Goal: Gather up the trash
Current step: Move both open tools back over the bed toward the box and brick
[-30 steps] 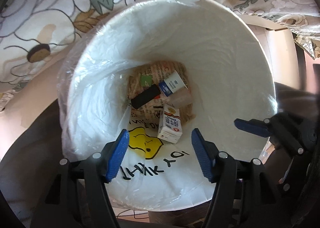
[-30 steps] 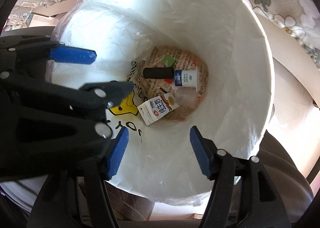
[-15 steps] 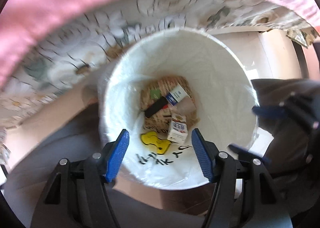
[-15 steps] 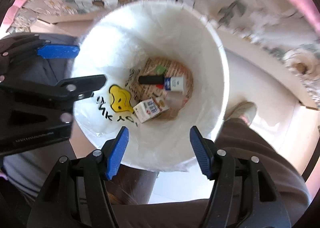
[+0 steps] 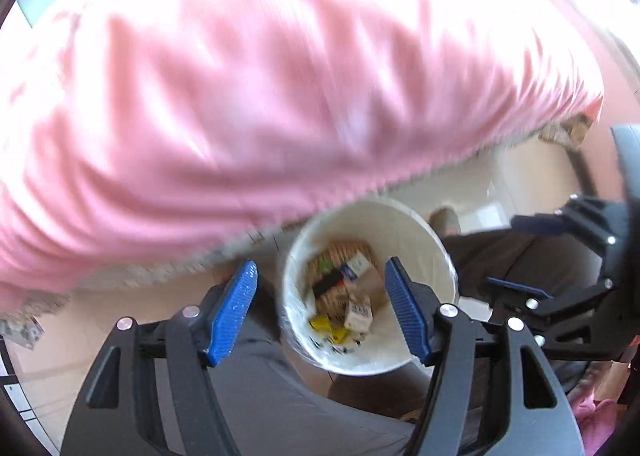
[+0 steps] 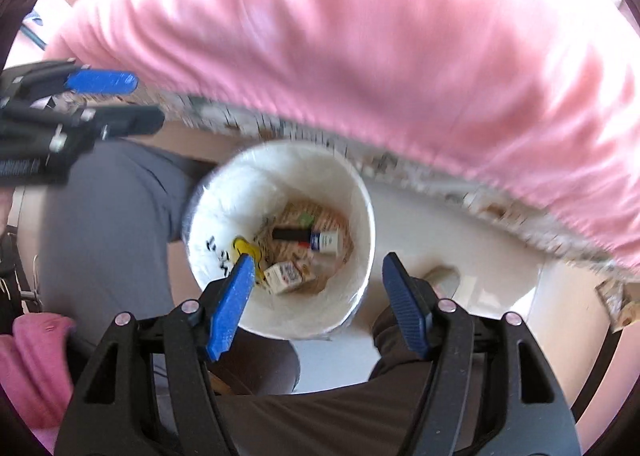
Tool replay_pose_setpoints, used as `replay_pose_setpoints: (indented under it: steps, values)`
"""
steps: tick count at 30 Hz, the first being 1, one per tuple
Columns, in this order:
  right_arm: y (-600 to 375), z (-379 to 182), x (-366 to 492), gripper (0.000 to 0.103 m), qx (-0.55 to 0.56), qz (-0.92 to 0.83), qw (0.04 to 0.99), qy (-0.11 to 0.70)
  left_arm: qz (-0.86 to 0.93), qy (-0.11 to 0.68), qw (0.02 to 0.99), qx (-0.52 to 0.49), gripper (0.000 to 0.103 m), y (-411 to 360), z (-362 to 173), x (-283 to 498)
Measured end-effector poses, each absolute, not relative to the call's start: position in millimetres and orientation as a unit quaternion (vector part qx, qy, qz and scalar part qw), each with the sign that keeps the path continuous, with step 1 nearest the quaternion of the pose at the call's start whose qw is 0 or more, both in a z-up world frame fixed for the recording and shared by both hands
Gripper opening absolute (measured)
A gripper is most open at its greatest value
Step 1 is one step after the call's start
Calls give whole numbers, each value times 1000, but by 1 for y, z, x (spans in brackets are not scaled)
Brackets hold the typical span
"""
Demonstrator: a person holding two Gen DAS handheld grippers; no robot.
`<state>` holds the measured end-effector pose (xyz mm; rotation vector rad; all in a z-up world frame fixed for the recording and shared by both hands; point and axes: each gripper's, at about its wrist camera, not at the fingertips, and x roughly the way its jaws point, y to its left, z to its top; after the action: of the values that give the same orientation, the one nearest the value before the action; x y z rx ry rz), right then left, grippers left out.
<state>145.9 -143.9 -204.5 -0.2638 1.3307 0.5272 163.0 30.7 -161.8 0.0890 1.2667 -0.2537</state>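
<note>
Both grippers are the same build: chunky black plastic frames with triangular cut-outs and silver screw heads at the pivots. The left gripper [image 5: 320,310] has bright blue ribbed pads [image 5: 234,312] on its fingertips, and the right gripper [image 6: 318,304] matches, blue pads [image 6: 402,306] and all. The person is wearing grey trousers [image 6: 104,232] on the left of the frame, and a light shoe [image 6: 440,278] shows at the lower right.

Below me the pale floor [image 6: 480,256] carries the white lined bin [image 6: 360,192], standing upright; a bed's pink cover [image 5: 240,96] fills the space above it, a floral sheet [image 6: 400,164] showing under the cover's edge.
</note>
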Motion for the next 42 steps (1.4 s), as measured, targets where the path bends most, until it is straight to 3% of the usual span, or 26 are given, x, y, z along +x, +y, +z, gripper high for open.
replay_pose_setpoints:
  steps: [9, 15, 23, 32, 42]
  values:
    - [-149, -76, 158, 71, -146, 257, 819, 493, -91, 506, 855, 67, 80, 52, -56, 195]
    - [-153, -12, 173, 78, -142, 285, 841, 436, -74, 469, 875, 96, 89, 54, -13, 226]
    - [-152, 50, 214, 82, -156, 290, 866, 375, -70, 447, 884, 118, 90, 50, 20, 276]
    - [-143, 68, 273, 82, -177, 297, 868, 356, -69, 441, 888, 108, 90, 46, 35, 349]
    - [-129, 43, 367, 82, -142, 311, 859, 380, -71, 451, 883, 106, 90, 37, 16, 442]
